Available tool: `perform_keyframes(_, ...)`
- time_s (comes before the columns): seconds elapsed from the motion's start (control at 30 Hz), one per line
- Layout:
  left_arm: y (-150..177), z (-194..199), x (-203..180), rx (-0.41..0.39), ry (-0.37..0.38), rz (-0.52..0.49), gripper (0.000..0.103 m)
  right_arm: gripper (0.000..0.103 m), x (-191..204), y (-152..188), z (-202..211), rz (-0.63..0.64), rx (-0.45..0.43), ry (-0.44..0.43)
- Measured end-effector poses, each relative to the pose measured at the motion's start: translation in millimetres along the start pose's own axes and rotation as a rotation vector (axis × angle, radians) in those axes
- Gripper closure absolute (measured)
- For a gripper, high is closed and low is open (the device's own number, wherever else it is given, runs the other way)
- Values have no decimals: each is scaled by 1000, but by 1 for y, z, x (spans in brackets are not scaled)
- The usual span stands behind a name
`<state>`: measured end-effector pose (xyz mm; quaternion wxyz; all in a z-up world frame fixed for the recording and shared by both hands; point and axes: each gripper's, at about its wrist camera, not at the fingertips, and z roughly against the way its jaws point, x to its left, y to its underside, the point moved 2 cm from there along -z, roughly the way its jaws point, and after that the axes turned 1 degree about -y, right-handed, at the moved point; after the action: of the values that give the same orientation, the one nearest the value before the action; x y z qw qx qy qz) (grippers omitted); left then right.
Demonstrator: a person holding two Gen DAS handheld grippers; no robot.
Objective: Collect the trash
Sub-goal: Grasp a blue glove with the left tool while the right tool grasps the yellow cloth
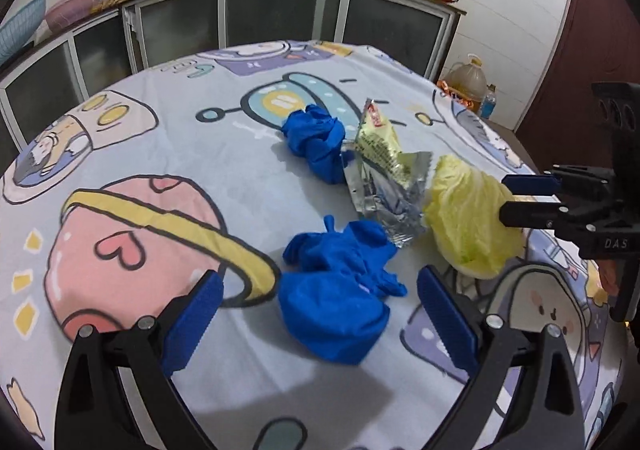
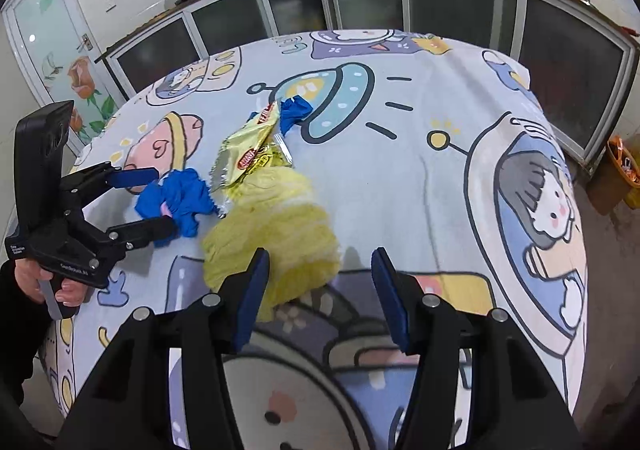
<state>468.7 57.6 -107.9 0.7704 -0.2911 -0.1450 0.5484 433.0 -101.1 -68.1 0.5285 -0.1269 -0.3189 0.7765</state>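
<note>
A crumpled blue glove [image 1: 336, 290] lies on the table right in front of my open left gripper [image 1: 318, 314], between its fingers; it also shows in the right wrist view [image 2: 176, 198]. A second blue glove [image 1: 316, 142] lies farther back. A yellow and silver snack wrapper [image 1: 384, 174] lies between them and shows in the right wrist view [image 2: 250, 146]. A yellow cabbage leaf [image 1: 468, 214] lies to the right. My right gripper [image 2: 320, 290] is open, its left finger over the cabbage leaf [image 2: 276, 238].
The table wears a cartoon-print cloth [image 1: 160, 154]. Grey cabinets [image 1: 280, 14] stand behind it. An oil bottle [image 1: 468, 80] and an orange bin [image 2: 624, 166] stand on the floor to the right.
</note>
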Motion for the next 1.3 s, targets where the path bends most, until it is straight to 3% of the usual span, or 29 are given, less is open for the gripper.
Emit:
perform_keyframes(0.17, -5, -13, -9, 15, -25, -42, 11, 55, 1, -2, -12, -1, 29, -2)
perform_keyframes(0.33, -11, -17, -14, 14, -44, -53, 46, 78, 7, -4, -17, -6, 58, -18)
perform_keyframes(0.4, -11, -16, -15, 11, -55, -58, 67, 91, 6, -4, -15, -13, 59, -12)
perform_keyframes(0.43, -11, -16, -16, 18, -65, -62, 75, 92, 6, -5, -13, -15, 57, -11)
perform_keyframes(0.5, -10, -12, -17, 15, -64, -68, 81, 94, 6, -5, -7, -21, 54, -34)
perform_keyframes(0.83, 8, 42, -25, -22, -45, -55, 83, 95, 14, 10, 46, -60, 22, -150)
perform_keyframes(1.3, 51, 122, -54, -122, 19, 28, 84, 95, 13, 55, 140, -118, -72, -195)
